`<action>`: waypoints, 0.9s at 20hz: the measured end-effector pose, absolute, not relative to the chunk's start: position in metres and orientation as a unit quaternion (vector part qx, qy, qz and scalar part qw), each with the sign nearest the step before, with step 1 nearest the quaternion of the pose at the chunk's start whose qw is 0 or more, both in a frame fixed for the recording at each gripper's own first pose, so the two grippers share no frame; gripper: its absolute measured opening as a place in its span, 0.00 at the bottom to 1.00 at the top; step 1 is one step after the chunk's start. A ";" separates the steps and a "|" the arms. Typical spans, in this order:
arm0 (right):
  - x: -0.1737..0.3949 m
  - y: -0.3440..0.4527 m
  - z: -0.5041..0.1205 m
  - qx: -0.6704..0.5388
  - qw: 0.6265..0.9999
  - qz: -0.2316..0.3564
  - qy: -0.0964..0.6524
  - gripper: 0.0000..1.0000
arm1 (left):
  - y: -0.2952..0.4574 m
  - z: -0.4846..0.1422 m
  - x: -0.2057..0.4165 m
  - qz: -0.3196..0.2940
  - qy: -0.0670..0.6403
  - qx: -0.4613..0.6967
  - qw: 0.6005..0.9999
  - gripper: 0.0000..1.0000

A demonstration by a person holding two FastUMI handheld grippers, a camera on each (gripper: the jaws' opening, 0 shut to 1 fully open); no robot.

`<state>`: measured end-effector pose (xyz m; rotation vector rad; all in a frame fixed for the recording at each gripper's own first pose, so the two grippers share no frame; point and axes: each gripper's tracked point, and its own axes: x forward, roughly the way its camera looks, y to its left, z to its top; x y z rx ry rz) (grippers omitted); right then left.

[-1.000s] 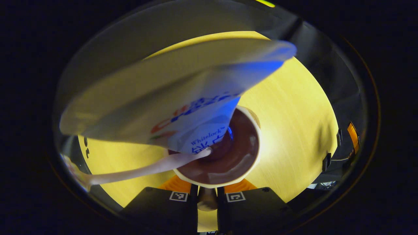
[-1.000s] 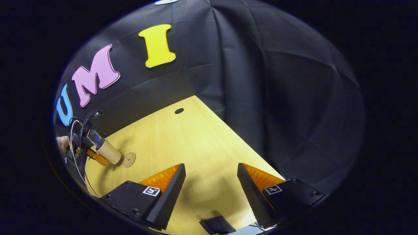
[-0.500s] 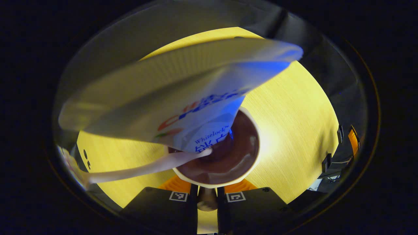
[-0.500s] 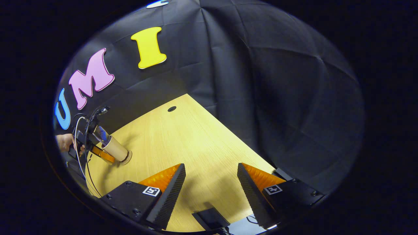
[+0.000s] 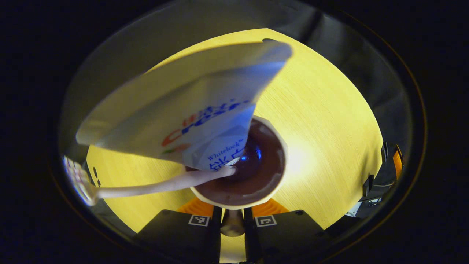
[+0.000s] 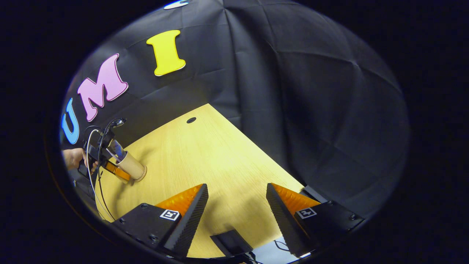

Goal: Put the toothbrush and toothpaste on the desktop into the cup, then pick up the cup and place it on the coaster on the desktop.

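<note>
From above, in the left gripper view, I look into a paper cup [image 5: 256, 183] with a brown inside. A white and blue toothpaste tube [image 5: 190, 110] and a pale toothbrush [image 5: 146, 189] stand in it, leaning left. My left gripper [image 5: 232, 223] is shut on the cup's near wall. In the right gripper view the tan cup [image 6: 132, 168] sits at the far left on the round coaster [image 6: 143, 173], tilted slightly, with the left gripper [image 6: 116, 171] and a hand [image 6: 73, 157] behind it. My right gripper [image 6: 237, 205] is open over the desk, holding nothing.
The yellow wooden desk [image 6: 205, 161] runs back to the black cloth wall and has a cable hole [image 6: 191, 120] near its far corner. A small black object [image 6: 231, 242] lies at the desk's near edge, below the right gripper.
The left gripper has carried the cup sideways onto the coaster and brought it more upright. The toothpaste tube has swung left in the cup. The right gripper has barely moved.
</note>
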<state>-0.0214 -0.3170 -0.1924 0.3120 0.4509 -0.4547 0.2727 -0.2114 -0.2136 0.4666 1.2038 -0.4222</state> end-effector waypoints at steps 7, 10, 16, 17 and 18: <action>-0.016 -0.303 -0.186 0.143 0.943 -0.205 0.218 0.98 | -0.210 -0.196 0.267 -0.182 0.537 0.184 0.803 0.67; -0.014 -0.290 -0.179 0.135 0.948 -0.194 0.213 0.98 | -0.205 -0.174 0.244 -0.182 0.520 0.140 0.822 1.00; -0.014 -0.254 -0.145 0.115 0.960 -0.163 0.198 0.98 | -0.156 -0.103 0.176 -0.154 0.410 0.064 0.897 0.99; -0.016 -0.245 -0.141 0.112 0.961 -0.158 0.199 0.98 | -0.147 -0.090 0.162 -0.150 0.387 0.046 0.909 0.99; -0.018 -0.234 -0.136 0.111 0.961 -0.153 0.200 0.98 | -0.134 -0.077 0.146 -0.139 0.360 0.032 0.922 0.99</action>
